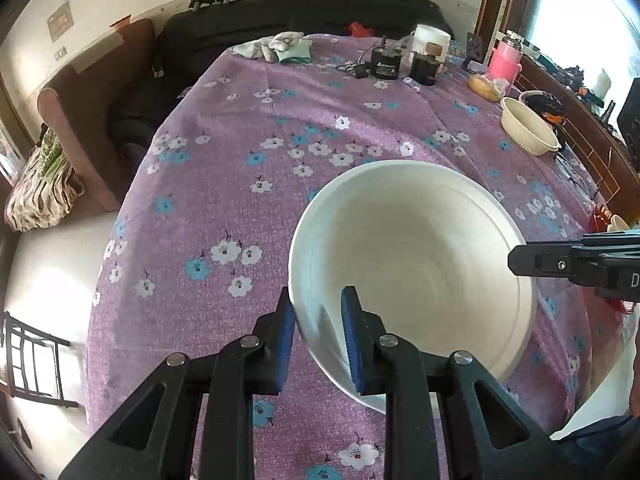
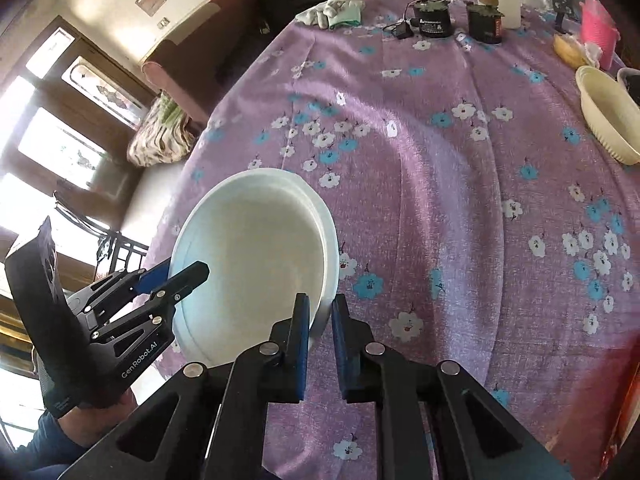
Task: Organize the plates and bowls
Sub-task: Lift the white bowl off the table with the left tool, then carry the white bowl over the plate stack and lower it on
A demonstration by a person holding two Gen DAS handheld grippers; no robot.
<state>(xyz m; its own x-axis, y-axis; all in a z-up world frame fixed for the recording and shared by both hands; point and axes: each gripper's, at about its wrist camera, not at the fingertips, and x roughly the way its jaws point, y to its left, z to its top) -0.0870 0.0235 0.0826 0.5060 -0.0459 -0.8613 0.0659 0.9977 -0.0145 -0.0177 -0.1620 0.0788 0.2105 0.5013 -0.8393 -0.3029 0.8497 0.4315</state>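
A large white bowl point(image 1: 412, 264) hangs tilted over the purple floral tablecloth point(image 1: 240, 184), held from two sides. My left gripper point(image 1: 317, 296) is shut on its near left rim, one blue pad inside the wall and one outside. In the right wrist view my right gripper point(image 2: 320, 300) is shut on the opposite rim of the white bowl point(image 2: 256, 256), where a second rim line suggests two nested bowls. The left gripper point(image 2: 182, 270) shows at that view's left, the right gripper point(image 1: 520, 260) at the left wrist view's right edge. A cream ribbed bowl point(image 1: 528, 128) stands far right.
At the table's far end stand two black cylinders point(image 1: 386, 62), a white cup point(image 1: 430, 42), a pink container point(image 1: 505, 60) and light gloves point(image 1: 280, 46). A brown sofa point(image 1: 100, 92) is to the left. A wooden sideboard point(image 1: 580, 132) runs along the right, and a red object point(image 1: 600, 216) lies at the table's right edge.
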